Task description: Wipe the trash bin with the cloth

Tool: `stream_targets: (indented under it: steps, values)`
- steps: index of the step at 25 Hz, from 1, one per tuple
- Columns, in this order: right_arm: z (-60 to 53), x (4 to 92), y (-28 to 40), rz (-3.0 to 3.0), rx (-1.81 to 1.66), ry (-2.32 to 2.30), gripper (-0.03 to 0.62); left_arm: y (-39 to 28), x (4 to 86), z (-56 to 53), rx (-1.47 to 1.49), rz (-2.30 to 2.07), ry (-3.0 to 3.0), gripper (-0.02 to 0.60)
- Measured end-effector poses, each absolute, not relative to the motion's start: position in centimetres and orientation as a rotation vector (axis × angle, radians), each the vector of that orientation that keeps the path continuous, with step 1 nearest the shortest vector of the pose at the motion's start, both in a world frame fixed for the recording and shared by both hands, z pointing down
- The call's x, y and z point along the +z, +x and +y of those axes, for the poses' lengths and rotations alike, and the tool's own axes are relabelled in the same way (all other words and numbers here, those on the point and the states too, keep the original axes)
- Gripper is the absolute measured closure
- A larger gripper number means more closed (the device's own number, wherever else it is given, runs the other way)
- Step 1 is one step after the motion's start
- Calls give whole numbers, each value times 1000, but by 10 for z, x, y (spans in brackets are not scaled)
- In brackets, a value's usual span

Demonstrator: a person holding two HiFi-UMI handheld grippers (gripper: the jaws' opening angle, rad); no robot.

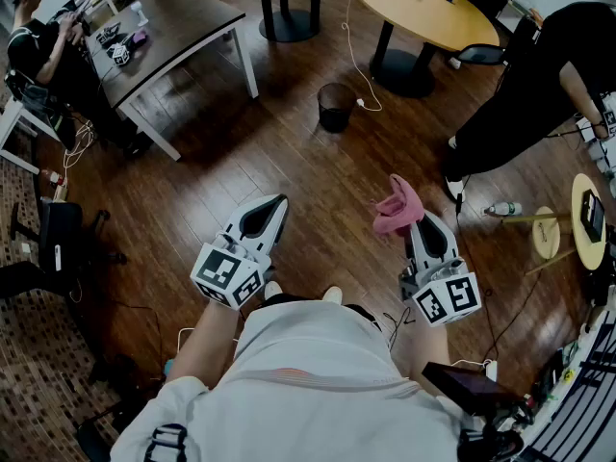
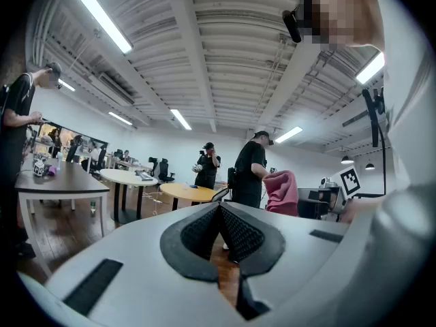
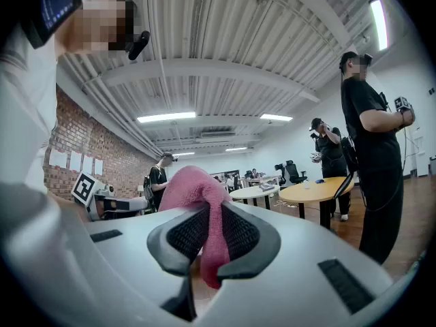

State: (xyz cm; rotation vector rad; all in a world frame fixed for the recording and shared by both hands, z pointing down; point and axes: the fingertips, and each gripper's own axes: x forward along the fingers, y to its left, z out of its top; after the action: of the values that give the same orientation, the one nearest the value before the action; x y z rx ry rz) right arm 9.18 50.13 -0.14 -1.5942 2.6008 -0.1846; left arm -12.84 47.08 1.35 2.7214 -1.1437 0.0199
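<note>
In the head view a small black trash bin (image 1: 335, 106) stands on the wood floor, well ahead of both grippers. My right gripper (image 1: 408, 216) is shut on a pink cloth (image 1: 397, 209) that bunches up above its jaws. The right gripper view shows the cloth (image 3: 198, 195) pinched between the dark pads of that gripper (image 3: 208, 215), hanging a little below them. My left gripper (image 1: 278, 203) is held at waist height with nothing in it; in its own view the left gripper (image 2: 219, 208) has its jaws meeting at the tip. The bin is in neither gripper view.
A dark rectangular table (image 1: 175, 29) stands far left, a round yellow table (image 1: 420, 6) far right, near the bin. A person in black (image 1: 539, 75) bends at the right. A white cable (image 1: 354, 61) runs past the bin. A bottle (image 1: 501, 208) and small stool (image 1: 546, 232) are at right.
</note>
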Motion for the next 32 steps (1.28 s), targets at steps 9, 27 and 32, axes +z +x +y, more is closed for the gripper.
stream_targets:
  steps: [9, 27, 32]
  values:
    - [506, 26, 160, 2642, -229, -1539, 549, -71, 29, 481, 34, -1245, 2682, 571]
    - [470, 54, 205, 2616, -320, -1578, 549, -24, 36, 429, 34, -1205, 2697, 571]
    - [422, 50, 198, 2633, -303, -1569, 549, -29, 33, 381, 6, -1222, 2687, 571]
